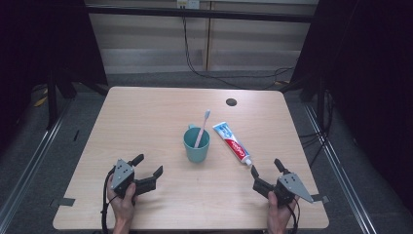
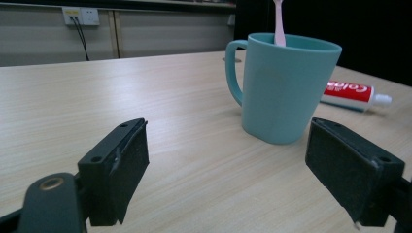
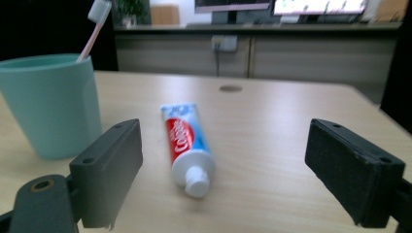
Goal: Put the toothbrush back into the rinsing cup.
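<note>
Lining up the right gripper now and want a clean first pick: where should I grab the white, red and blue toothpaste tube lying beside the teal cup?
Grip the toothpaste tube across its body near the middle. It lies flat, cap toward the right gripper, whose open jaws already straddle its long axis. Probably best to come straight forward and low from the cap end, staying clear of the teal cup.

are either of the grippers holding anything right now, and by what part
Nothing is held. The left gripper and right gripper are both open, short of the mug and toothpaste tube.
</note>
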`<state>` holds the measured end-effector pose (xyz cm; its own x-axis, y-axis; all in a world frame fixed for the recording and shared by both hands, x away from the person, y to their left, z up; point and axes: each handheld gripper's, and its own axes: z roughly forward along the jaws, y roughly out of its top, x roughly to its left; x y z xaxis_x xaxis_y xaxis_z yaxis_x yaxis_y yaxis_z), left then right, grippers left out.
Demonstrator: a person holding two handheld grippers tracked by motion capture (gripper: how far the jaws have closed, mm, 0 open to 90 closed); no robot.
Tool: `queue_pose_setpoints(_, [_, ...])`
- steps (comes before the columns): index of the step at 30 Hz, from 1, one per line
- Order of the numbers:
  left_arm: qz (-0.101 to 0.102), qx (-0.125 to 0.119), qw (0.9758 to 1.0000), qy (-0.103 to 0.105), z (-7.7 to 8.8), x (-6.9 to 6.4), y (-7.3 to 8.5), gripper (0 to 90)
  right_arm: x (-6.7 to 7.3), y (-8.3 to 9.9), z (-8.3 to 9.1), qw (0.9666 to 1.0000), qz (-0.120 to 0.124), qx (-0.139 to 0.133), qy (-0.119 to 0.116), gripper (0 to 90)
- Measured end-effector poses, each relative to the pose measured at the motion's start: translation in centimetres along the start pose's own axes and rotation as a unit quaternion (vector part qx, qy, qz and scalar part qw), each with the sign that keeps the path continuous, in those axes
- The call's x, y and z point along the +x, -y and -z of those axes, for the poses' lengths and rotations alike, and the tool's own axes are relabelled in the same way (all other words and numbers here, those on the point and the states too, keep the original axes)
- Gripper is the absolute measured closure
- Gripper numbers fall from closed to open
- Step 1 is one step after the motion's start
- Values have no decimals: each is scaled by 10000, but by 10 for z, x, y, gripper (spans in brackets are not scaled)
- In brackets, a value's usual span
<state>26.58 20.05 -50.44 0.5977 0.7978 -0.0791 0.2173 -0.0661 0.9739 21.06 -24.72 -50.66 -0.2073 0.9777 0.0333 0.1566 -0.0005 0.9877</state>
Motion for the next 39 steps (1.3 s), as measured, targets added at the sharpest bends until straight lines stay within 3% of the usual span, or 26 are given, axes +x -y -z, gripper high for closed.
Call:
queue_pose_setpoints(4, [-65,-19,10000,-12,1,0,0,156,4,-7,-9,9992,208,282,-170,152])
queue_pose_setpoints(11, [6,-92,10000,32,6,1,1,158,7,-30,-22,9976,107,563,-389,153])
queue_pose_setpoints(15, [-30,-197,9998,84,11,2,3,157,5,-35,-28,9958,38,757,-514,236])
queue_pose_setpoints(18, [69,-287,9995,77,13,3,4,156,4,-36,-32,9947,17,828,-608,261])
queue_pose_setpoints(23, [-118,-335,9993,66,14,1,4,156,4,-44,-36,9920,51,944,-834,311])
queue_pose_setpoints(27, [-102,-527,9986,-2,17,-1,6,155,2,-53,-39,9904,32,1047,-906,312])
queue_pose_setpoints(34, [-24,-735,9973,57,21,1,8,155,-1,-67,-47,9829,77,1479,-1091,335])
queue_pose_setpoints(37, [-149,-734,9971,106,21,0,9,155,-1,-70,-52,9797,102,1614,-1183,339])
queue_pose_setpoints(38, [-274,-700,9971,122,22,1,8,155,-1,-70,-53,9790,106,1647,-1197,346])
queue_pose_setpoints(39, [-177,-729,9972,56,22,-1,9,155,-1,-71,-55,9778,103,1697,-1220,352])
